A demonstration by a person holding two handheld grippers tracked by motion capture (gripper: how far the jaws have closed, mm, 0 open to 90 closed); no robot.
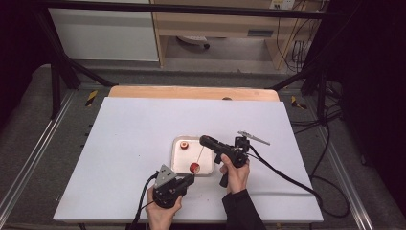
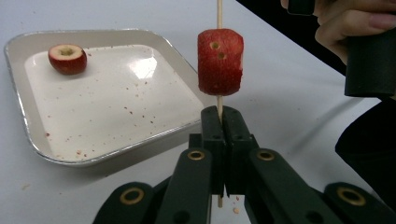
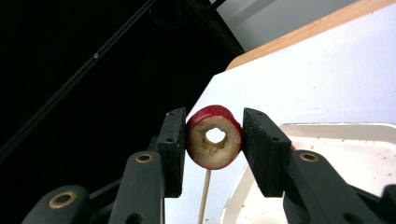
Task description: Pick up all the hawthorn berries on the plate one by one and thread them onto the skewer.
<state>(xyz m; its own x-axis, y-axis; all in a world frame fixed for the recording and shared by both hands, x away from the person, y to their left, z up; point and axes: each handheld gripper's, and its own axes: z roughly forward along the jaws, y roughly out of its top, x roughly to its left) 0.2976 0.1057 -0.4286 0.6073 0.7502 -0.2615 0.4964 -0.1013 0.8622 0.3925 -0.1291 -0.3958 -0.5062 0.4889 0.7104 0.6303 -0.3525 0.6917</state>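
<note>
**Fruit ring on a skewer, both hand-held grippers engaged**

Surface: white bench top (image 1: 134, 143) on a pale wooden base, flanked by dark metal rails. Grey floor beyond; a white panel and a light wooden cabinet stand at the back of the room. Black cables trail off to the right.

Left hand-held gripper (image 2: 219, 122): jaws fully closed, clamping the thin wooden skewer (image 2: 218, 14) near its lower end. The skewer stands about upright in the left gripper view and carries a red-skinned cored fruit piece (image 2: 220, 61) just above the jaws.

Centre: shallow square white tray with a metal rim (image 2: 28, 126), lying flat on the bench. Inside, near its far corner, one red cored fruit half (image 2: 67, 58), cut face up. Red crumbs scattered over the tray floor.

Right hand-held gripper (image 3: 212, 140): jaws part closed, pads pressing both sides of the skewered fruit piece, its pale ring-shaped cut face and centre hole towards the camera. This sits over the tray's near right edge.
</note>
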